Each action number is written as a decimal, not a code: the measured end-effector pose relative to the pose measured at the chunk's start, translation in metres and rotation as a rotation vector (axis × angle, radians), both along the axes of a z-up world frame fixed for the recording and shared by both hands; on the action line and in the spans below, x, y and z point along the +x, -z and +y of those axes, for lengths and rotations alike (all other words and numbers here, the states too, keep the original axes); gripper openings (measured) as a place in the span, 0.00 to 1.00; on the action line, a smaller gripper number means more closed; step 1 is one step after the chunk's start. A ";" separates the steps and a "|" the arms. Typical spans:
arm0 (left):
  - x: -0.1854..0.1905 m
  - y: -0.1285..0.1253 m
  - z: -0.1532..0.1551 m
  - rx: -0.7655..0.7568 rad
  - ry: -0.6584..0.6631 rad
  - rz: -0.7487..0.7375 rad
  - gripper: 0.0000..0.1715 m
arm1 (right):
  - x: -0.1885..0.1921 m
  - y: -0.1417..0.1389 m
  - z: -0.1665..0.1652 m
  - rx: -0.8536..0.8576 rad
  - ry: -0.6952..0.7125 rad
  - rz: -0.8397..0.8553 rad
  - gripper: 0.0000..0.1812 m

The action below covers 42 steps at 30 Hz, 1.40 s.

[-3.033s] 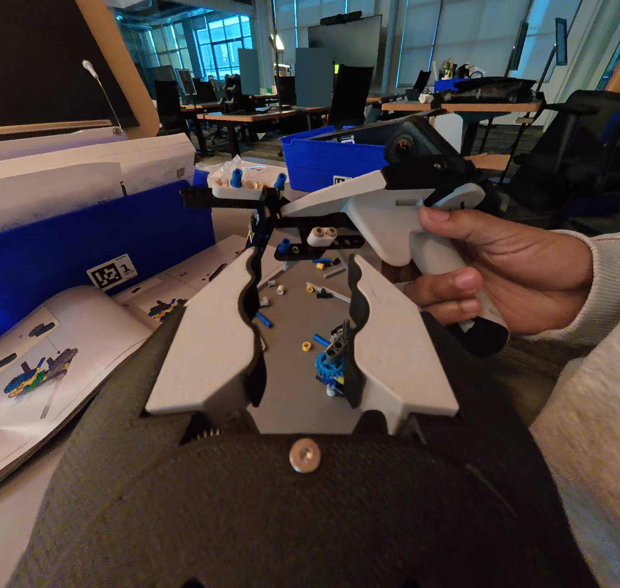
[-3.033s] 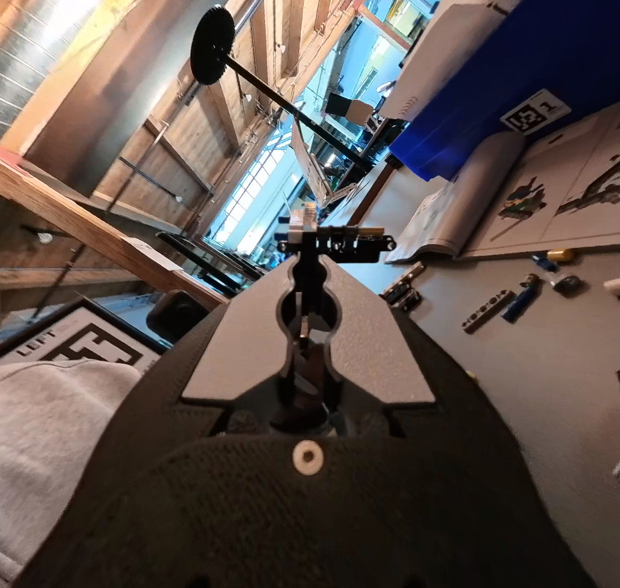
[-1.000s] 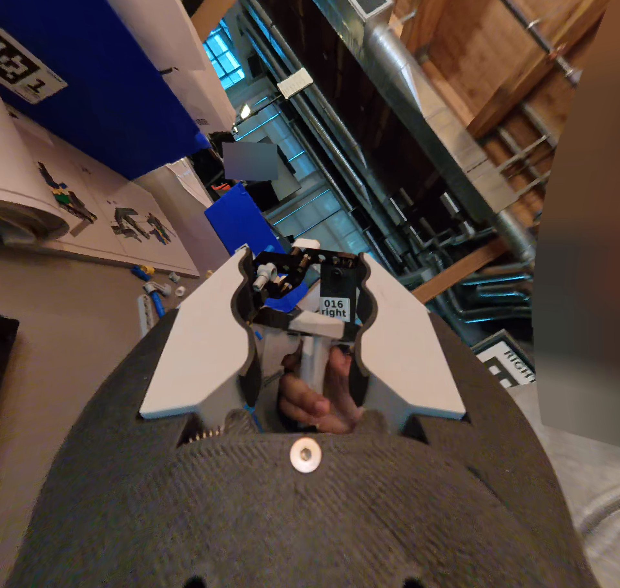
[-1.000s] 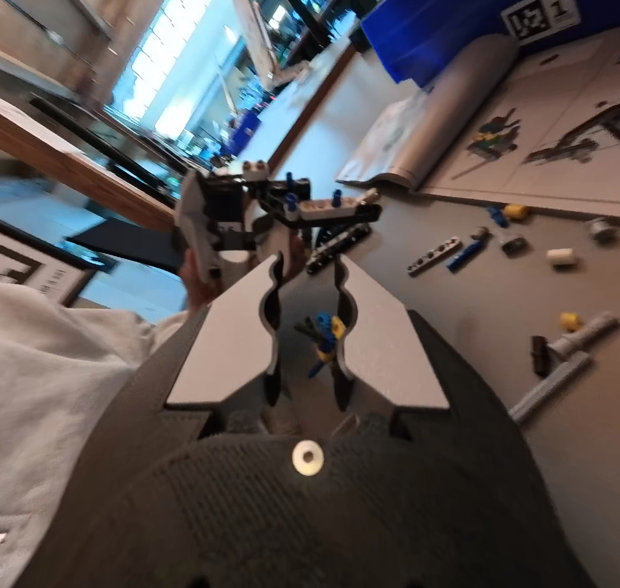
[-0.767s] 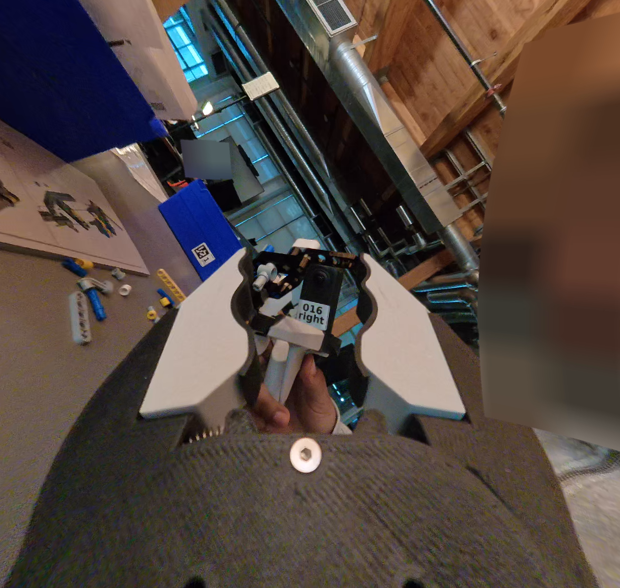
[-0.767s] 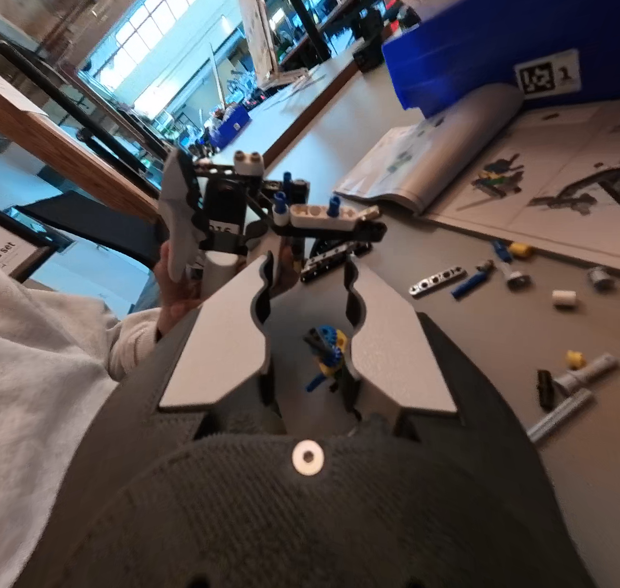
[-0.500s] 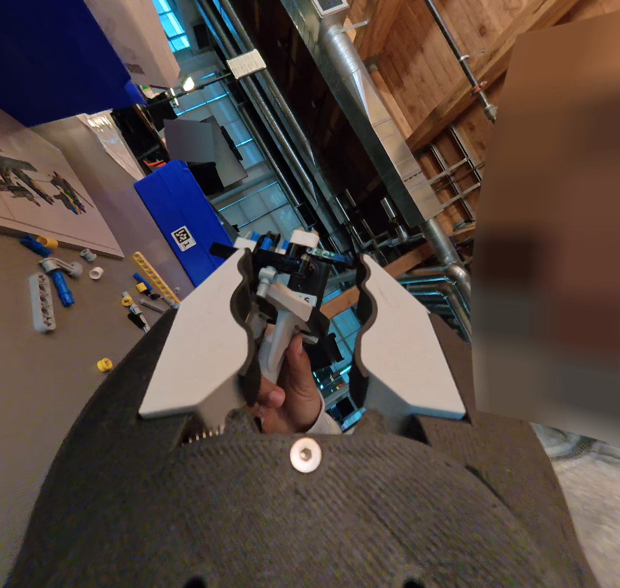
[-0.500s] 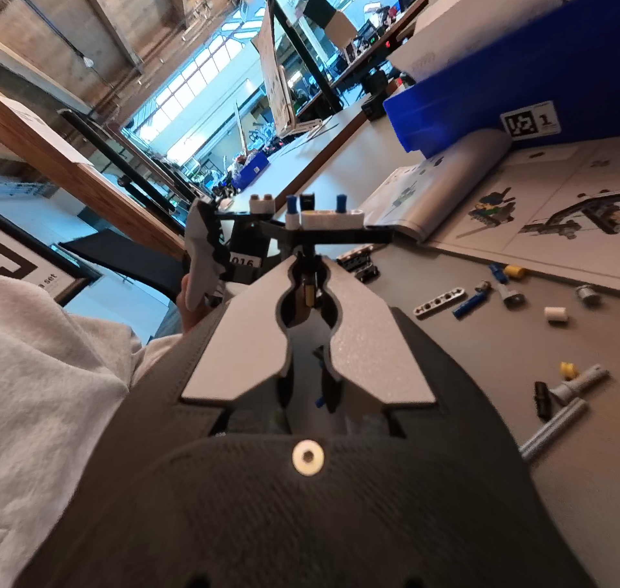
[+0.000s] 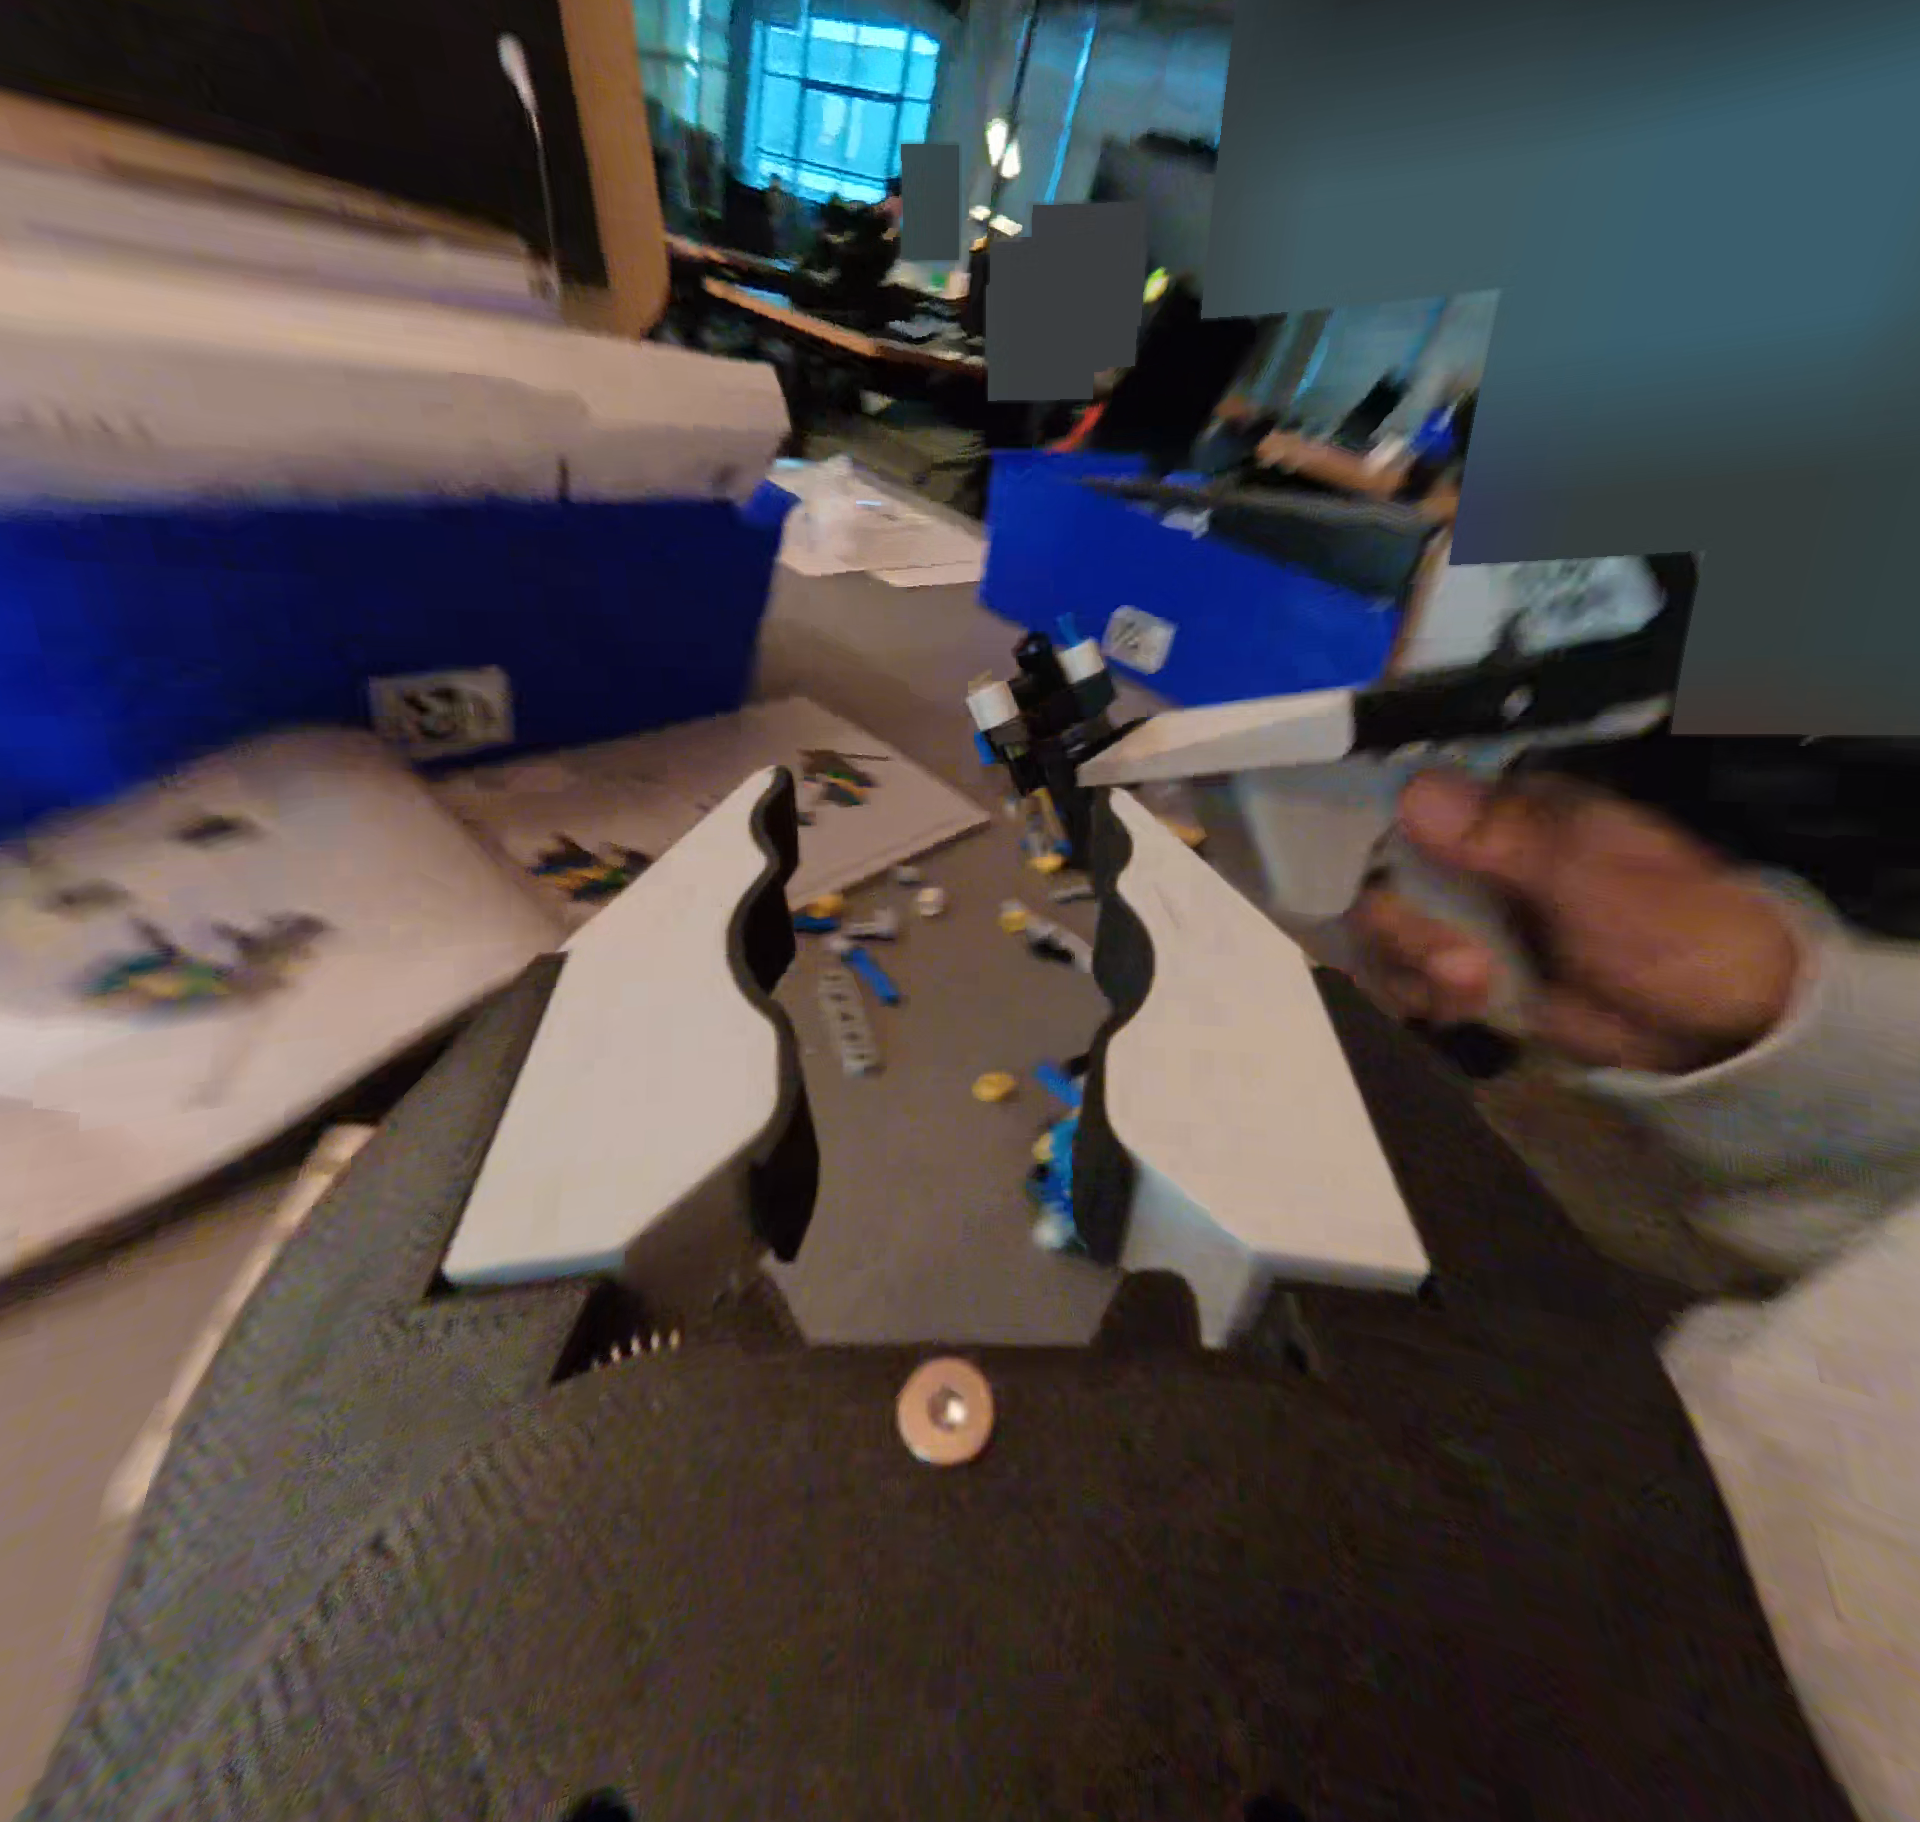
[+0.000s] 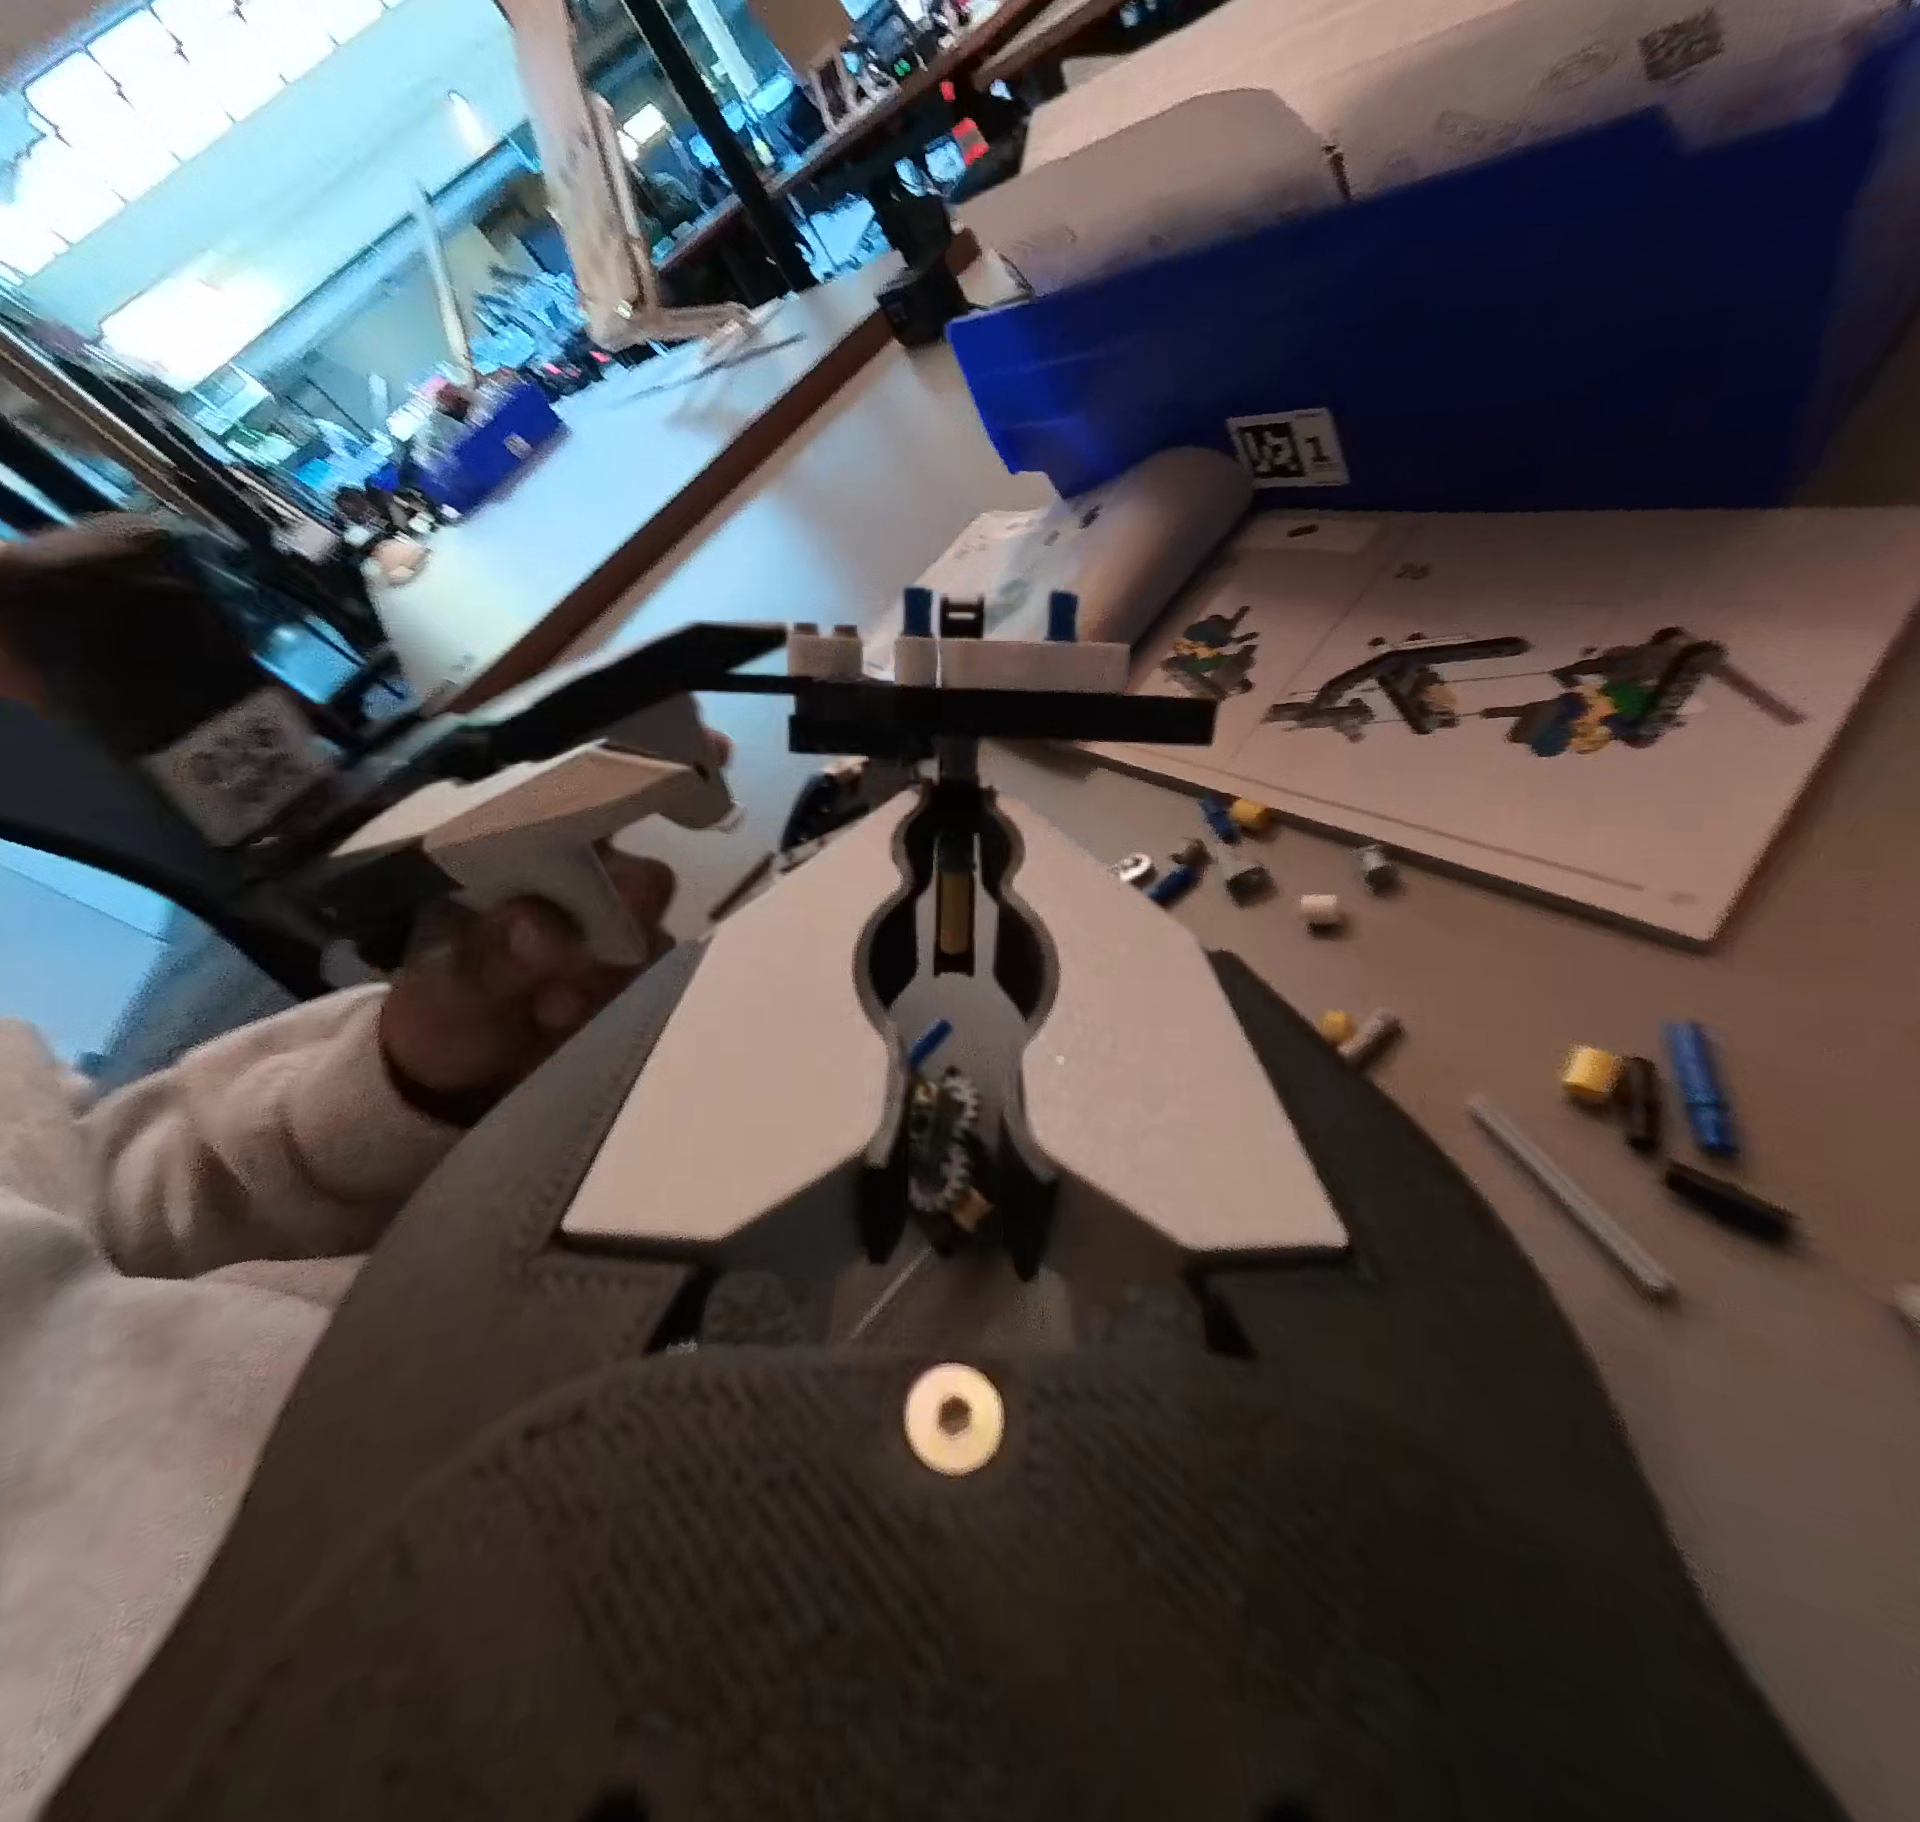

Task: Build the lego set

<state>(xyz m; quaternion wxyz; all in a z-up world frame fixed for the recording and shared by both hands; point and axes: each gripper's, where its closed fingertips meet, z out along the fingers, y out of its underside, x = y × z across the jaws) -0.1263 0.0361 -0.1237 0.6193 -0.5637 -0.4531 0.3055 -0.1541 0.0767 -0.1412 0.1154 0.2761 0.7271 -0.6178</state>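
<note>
Grey table (image 10: 1455,1357) is strewn with small loose pieces (image 10: 1590,1071). At the fingers, the black lego build (image 10: 997,707) is pinched tight by the right gripper (image 10: 951,816) and held up. The left gripper (image 9: 940,816) is spread wide and empty. A piece seems to be needed next. Smooth white beams, blue pins and an open booklet (image 10: 1507,733) are seen.

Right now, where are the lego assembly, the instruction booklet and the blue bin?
lego assembly (image 10: 997,707), right wrist view, black crossbeam.
instruction booklet (image 10: 1558,764), right wrist view, open page.
blue bin (image 10: 1455,318), right wrist view, side wall.
</note>
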 end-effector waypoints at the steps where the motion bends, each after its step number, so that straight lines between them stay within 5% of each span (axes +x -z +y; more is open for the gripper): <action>1: 0.000 0.001 0.000 -0.131 -0.036 0.036 0.30 | -0.001 0.002 0.001 0.029 0.009 0.027 0.03; 7: 0.006 0.013 0.017 -0.570 -0.062 0.159 0.13 | 0.001 0.009 0.003 0.149 0.004 0.119 0.04; 16: 0.005 0.016 0.016 -0.624 -0.073 0.163 0.01 | 0.004 0.011 0.002 0.180 -0.017 0.144 0.03; 22: 0.005 0.005 0.008 -0.417 -0.087 0.135 0.01 | 0.015 -0.003 -0.004 0.053 -0.079 0.103 0.16; 34: -0.002 -0.004 -0.033 0.187 -0.040 0.009 0.00 | -0.002 -0.006 0.008 -0.041 -0.028 0.064 0.18; 42: 0.001 -0.007 -0.028 0.373 0.110 0.011 0.00 | -0.017 -0.013 0.020 -0.128 0.028 0.127 0.16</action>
